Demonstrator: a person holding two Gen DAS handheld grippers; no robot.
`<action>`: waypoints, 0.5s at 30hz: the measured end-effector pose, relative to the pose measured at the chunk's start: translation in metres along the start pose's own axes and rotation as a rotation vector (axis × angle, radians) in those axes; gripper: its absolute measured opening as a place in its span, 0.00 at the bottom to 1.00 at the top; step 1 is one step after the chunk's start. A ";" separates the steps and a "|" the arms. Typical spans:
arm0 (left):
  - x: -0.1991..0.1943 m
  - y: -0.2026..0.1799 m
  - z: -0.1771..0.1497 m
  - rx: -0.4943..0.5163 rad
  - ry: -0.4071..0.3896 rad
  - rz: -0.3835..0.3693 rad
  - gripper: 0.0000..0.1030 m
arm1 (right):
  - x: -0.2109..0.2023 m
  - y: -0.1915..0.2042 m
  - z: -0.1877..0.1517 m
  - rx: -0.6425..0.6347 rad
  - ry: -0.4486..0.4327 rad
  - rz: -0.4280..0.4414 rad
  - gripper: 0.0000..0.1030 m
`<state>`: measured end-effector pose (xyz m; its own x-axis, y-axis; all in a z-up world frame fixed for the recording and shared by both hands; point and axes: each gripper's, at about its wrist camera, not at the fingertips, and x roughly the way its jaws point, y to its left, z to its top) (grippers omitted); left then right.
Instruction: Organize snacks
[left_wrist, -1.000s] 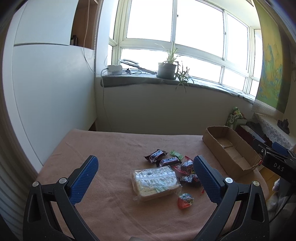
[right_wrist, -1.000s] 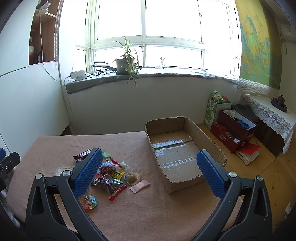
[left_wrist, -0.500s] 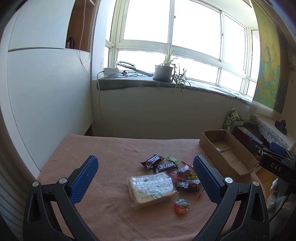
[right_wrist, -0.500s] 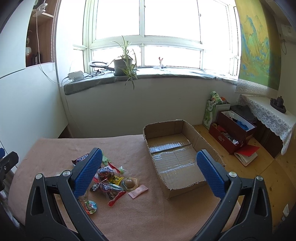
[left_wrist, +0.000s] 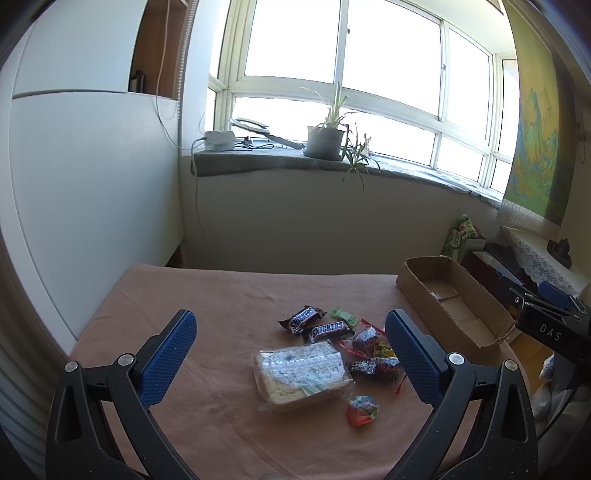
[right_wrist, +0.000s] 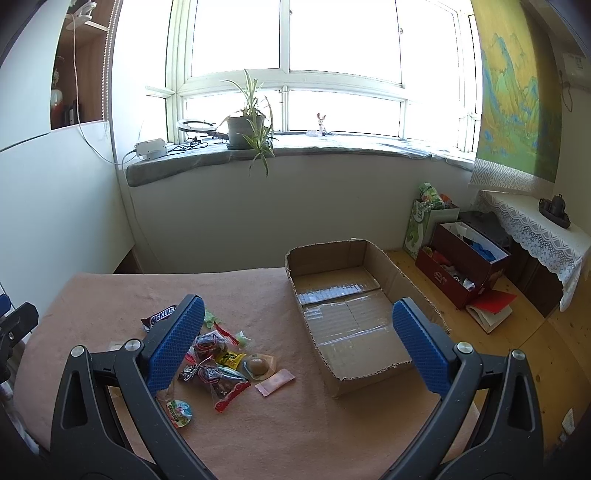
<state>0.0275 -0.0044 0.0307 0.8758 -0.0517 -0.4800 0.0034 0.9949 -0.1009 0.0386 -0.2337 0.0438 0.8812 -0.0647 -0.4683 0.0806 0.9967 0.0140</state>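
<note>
Below both grippers' wide-apart jaws, snacks (left_wrist: 325, 354) lie untouched.

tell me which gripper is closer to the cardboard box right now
Right. The right gripper hangs open at the cardboard box, its near corner between the fingers. The left gripper is open over the snack pile, box off to its right.

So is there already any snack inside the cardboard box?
No, the right wrist view shows the cardboard box holding nothing but its taped bottom, while the snacks all lie on the cloth to its left.
</note>
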 end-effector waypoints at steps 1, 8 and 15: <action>0.000 0.000 0.000 0.001 0.000 -0.001 0.99 | 0.000 0.000 0.000 0.001 0.000 0.000 1.00; -0.001 -0.001 0.000 0.003 0.000 -0.002 0.98 | 0.000 0.000 0.000 -0.001 0.000 0.000 1.00; -0.001 -0.002 0.000 0.004 0.002 -0.004 0.98 | 0.000 0.000 0.000 -0.001 0.002 0.000 1.00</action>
<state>0.0267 -0.0062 0.0310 0.8745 -0.0556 -0.4818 0.0087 0.9950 -0.0992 0.0384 -0.2339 0.0437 0.8803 -0.0643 -0.4701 0.0801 0.9967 0.0136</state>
